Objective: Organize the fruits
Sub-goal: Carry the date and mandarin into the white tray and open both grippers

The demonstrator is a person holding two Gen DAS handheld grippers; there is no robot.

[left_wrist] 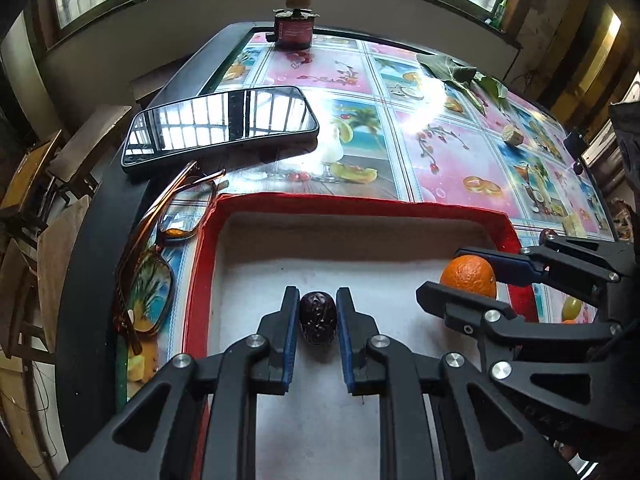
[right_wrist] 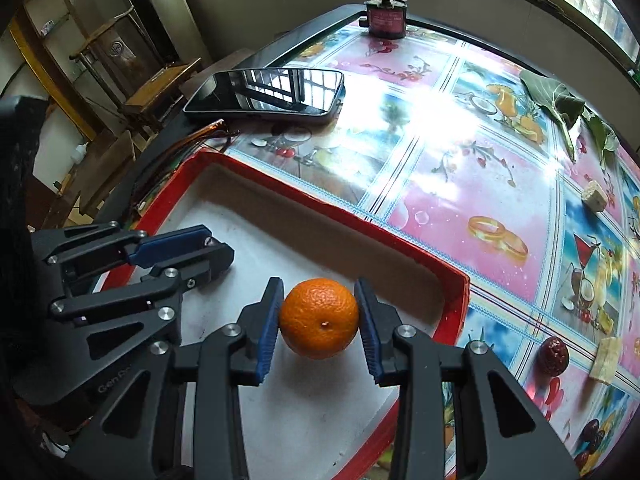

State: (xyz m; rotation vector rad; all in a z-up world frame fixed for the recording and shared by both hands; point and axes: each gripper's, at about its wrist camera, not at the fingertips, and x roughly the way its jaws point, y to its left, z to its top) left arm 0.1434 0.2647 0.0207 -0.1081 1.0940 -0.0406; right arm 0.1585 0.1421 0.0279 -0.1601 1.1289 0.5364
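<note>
Your left gripper [left_wrist: 318, 312] is clamped on a dark, wrinkled date [left_wrist: 317, 317], which sits squarely between the two blue pads over the white floor of the red-rimmed tray [left_wrist: 360, 204]. Your right gripper [right_wrist: 319, 318] is clamped on an orange [right_wrist: 319, 317], a pad pressed to each side of it, also over the tray and toward its right side. Both grippers point steeply down into the tray, side by side and close together. Whether either fruit touches the tray floor cannot be told. No loose fruit shows on the visible floor of the tray.

Out on the counter [right_wrist: 460, 184], just past the tray's right rim, lies a second date [right_wrist: 553, 355] beside a pale block [right_wrist: 607, 359]. A mirror [left_wrist: 220, 128] and a pair of glasses [left_wrist: 160, 252] lie to the tray's left.
</note>
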